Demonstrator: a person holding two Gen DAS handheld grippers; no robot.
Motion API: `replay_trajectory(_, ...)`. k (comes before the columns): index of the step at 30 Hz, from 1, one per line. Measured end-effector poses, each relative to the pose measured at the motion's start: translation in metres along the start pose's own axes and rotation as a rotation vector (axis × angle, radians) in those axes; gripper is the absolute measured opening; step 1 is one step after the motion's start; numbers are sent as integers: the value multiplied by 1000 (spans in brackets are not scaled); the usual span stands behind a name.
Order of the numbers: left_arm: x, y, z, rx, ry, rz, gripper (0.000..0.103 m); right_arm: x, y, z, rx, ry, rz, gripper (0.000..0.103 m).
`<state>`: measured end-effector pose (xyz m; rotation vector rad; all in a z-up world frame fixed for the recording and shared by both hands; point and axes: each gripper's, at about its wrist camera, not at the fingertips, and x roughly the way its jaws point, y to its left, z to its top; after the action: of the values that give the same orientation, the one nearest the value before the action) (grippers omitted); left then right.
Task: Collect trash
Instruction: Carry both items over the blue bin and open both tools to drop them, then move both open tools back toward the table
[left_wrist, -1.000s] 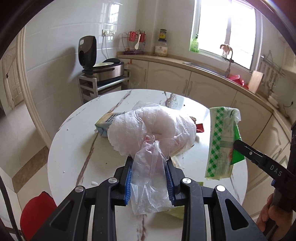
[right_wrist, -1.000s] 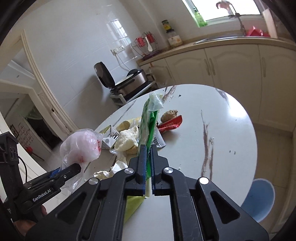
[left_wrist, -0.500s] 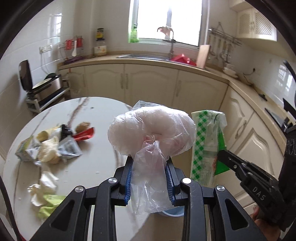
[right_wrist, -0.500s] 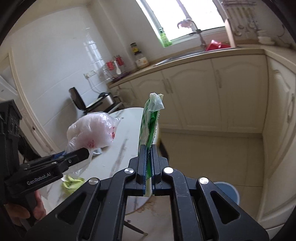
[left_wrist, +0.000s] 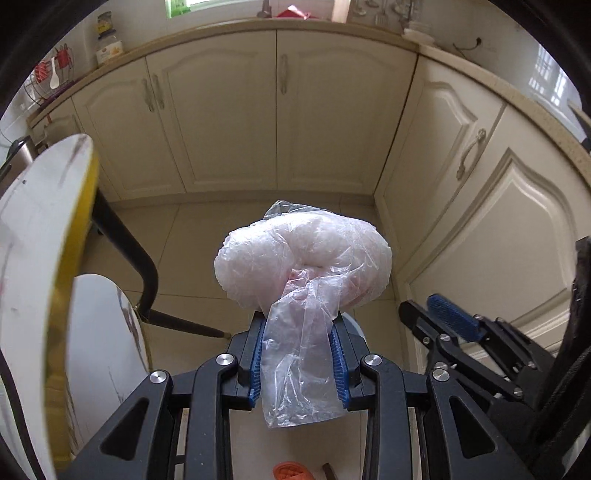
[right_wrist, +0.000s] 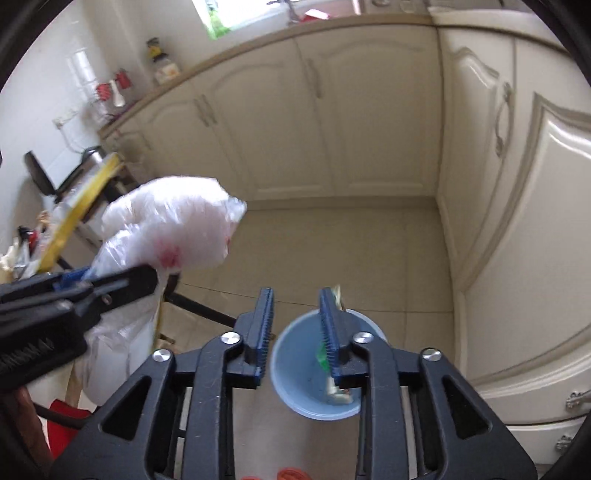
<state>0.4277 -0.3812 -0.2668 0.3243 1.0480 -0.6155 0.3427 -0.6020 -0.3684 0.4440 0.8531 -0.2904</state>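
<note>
Right gripper (right_wrist: 297, 325): jaws just opened, nothing between them; the green wrapper (right_wrist: 325, 356) clamped a second ago now lies below in the blue bin (right_wrist: 295, 373). Left gripper (left_wrist: 298, 356) stays clamped on the plastic bag (left_wrist: 303, 266). Far: cabinets (right_wrist: 280, 110) replace the table view.

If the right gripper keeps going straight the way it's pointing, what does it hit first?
Most likely the blue bin on the floor: the open right gripper points down at its mouth, with the green wrapper already dropping in. Nothing else shows in between, though depth is unclear.
</note>
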Motion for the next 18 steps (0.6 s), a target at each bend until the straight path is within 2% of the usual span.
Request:
replay_trajectory(2,27,-5,-4,-4,34,-42,27,1,-5,3,1,-9,-72,39)
replay_trajectory(4,55,-11,-3,2,71,-46,28,0,-12,4,3,-16,-114,48)
replay_trajectory(7,86,-9,4,10,97,-52,37,-6,-25,2,9,-27,-144,55)
replay_trajectory(9,96,-8,8,3,106,-38,49,-9,-34,-1,16,-30,-150,57)
replay_trajectory(11,97,-6,12,-9,95,-26,62,-11,-41,-1,21,-28,-148,58)
replay_trajectory(15,83,1,20,-16,54,-17,63,-24,-42,4,27,-44,-151,62)
replay_trajectory(18,53,2,26,-6,-24,24,63,-47,-34,5,21,-79,-141,64)
